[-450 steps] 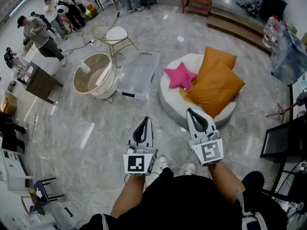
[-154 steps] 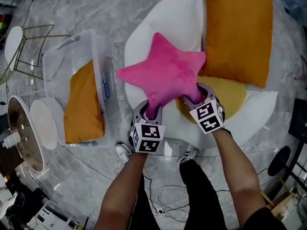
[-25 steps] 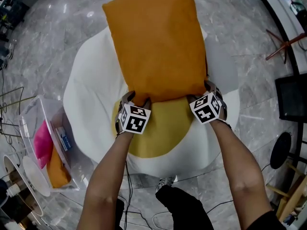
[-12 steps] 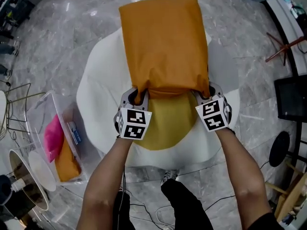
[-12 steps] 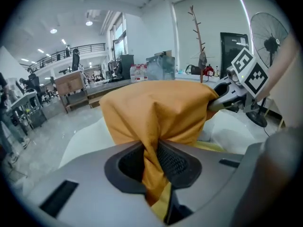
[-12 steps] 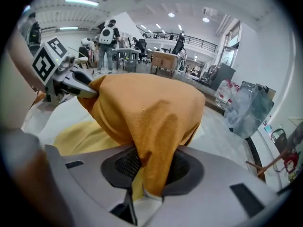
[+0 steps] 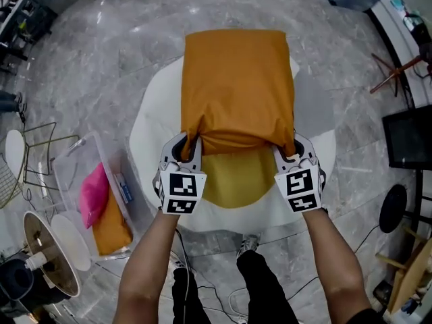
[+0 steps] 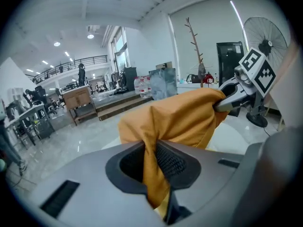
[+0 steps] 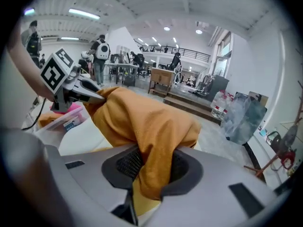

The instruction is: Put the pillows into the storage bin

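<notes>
1. Two grips hold one pillow. The left gripper [image 7: 185,147] has its fingers [image 8: 174,162] clamped on a pinch of fabric at the near left corner of the orange pillow [image 7: 236,90]. They have just been closing, with that fabric between them.
2. The right gripper [image 7: 289,148] does the same at the near right corner. Its fingers [image 9: 124,163] are pressed on a fold of the cloth and have likewise just been closing on it.
3. Ahead of both sets of fingers the pillow stretches away from the person, its near edge sagging between the two pinched corners.
4. Below the fingers and the pillow lies a round white seat [image 7: 150,130]. Its yellow patch [image 7: 236,179] shows between the two grippers, just on the person's side of the pinched edge. Whether the pillow's far end touches the seat cannot be told.
5. Left of the left fingers, well apart and down on the floor [image 7: 88,66], stands the clear storage bin [image 7: 108,157]. In it lie a pink star pillow [image 7: 93,194] and, nearer the person, a second orange pillow [image 7: 111,229], the two touching.
6. Well to the right of the right fingers stands a black screen [image 7: 408,137].
</notes>
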Action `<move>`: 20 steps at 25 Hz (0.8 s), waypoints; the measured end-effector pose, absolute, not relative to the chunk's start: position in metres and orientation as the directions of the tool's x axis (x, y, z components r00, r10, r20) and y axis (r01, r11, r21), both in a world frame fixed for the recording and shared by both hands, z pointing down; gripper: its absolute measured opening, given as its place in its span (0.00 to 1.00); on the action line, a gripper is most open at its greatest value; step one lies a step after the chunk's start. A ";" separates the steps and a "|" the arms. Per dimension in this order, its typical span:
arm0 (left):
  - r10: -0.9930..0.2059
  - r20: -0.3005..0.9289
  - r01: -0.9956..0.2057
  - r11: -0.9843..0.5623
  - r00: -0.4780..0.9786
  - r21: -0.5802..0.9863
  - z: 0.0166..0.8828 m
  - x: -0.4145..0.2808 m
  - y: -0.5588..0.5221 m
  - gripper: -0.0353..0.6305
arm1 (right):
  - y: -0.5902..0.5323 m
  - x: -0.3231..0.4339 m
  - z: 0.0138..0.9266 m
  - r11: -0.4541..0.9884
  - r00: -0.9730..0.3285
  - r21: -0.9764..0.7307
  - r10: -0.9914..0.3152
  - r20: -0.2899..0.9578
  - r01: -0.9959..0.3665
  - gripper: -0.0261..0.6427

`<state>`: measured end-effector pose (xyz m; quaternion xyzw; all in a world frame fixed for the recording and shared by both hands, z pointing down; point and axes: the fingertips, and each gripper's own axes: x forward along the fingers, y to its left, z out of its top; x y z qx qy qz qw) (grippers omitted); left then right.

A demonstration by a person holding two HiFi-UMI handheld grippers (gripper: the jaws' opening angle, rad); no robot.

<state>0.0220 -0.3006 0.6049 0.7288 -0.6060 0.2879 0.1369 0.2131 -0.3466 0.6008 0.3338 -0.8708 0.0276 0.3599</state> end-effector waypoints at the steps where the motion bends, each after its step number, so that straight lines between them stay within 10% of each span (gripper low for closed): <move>1: -0.807 0.581 -0.963 -0.227 0.104 -0.144 0.597 0.020 -0.294 0.16 | -0.340 0.211 0.591 0.773 -0.519 0.186 -0.562 0.644 -0.607 0.22; 20: -0.870 0.492 -0.992 -0.095 0.044 -0.080 0.460 -0.120 -0.163 0.12 | -0.212 0.058 0.408 0.784 -0.605 0.250 -0.604 0.519 -0.568 0.21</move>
